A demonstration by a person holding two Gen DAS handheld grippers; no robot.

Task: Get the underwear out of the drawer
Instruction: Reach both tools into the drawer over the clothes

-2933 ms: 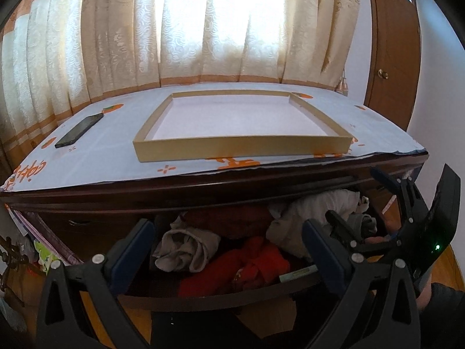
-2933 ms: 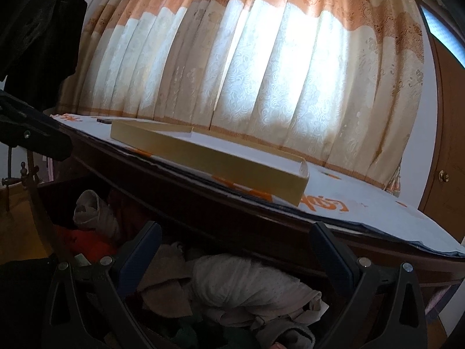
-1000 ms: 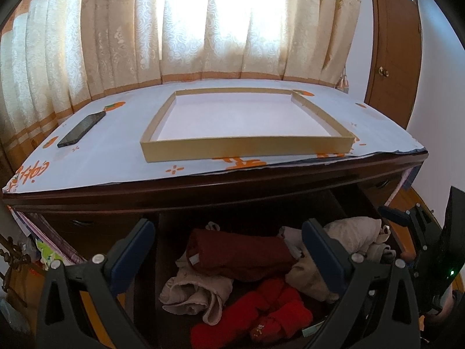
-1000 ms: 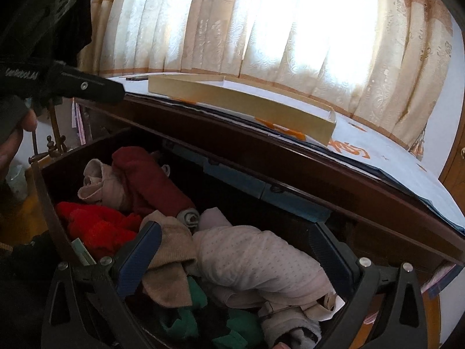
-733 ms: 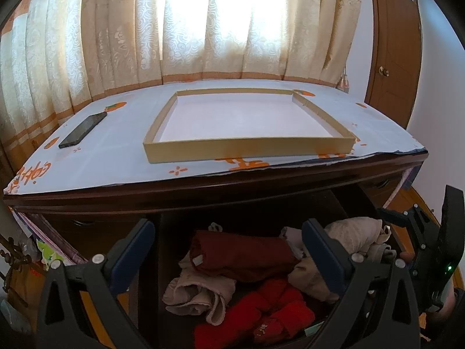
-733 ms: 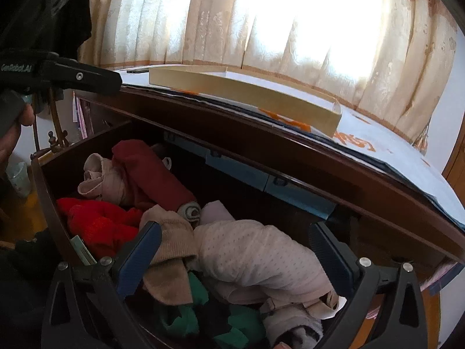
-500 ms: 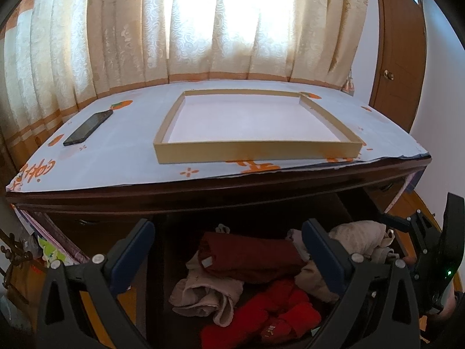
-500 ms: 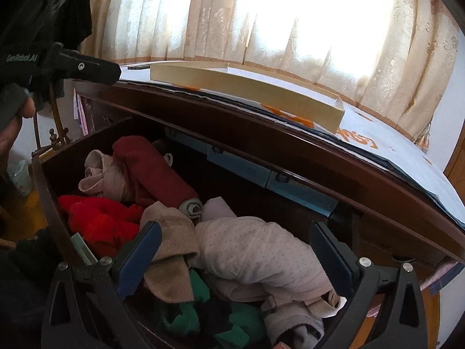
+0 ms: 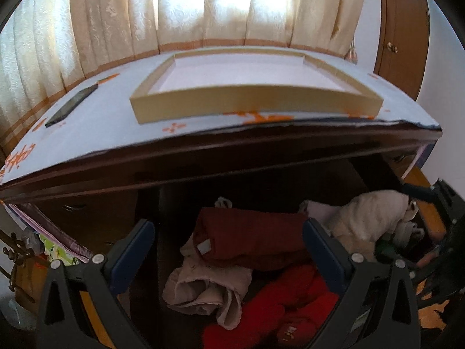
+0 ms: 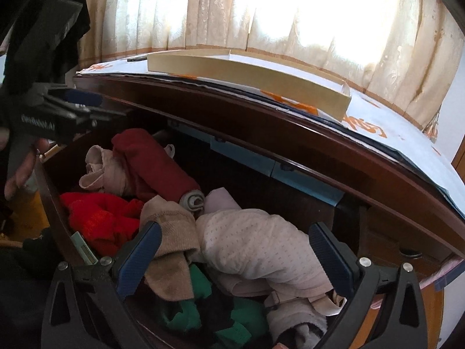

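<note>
The dark wooden drawer (image 10: 53, 203) stands pulled out, filled with rolled and bunched garments. Among them are a dark red roll (image 9: 250, 237) (image 10: 151, 163), a bright red piece (image 9: 290, 305) (image 10: 98, 218), a beige piece (image 9: 203, 288) (image 10: 171, 232), a pale dotted bundle (image 10: 255, 250) (image 9: 369, 221) and green fabric (image 10: 189, 311). My left gripper (image 9: 229, 250) hovers open above the drawer's left part, over the dark red roll. My right gripper (image 10: 232, 250) hovers open over the pale dotted bundle. Neither holds anything.
On the dresser top lies a patterned sheet (image 9: 87, 133) with a shallow cardboard tray (image 9: 247, 104) (image 10: 261, 72) and a dark phone (image 9: 71, 106). Curtains (image 9: 145, 14) hang behind. A wooden door (image 9: 404, 29) is at right. A hand (image 10: 23, 168) holds the left gripper.
The drawer has come much farther out since 2.9 s ago. Over the last second the left gripper moved in closer to the dresser and the right one shifted slightly; both stayed open.
</note>
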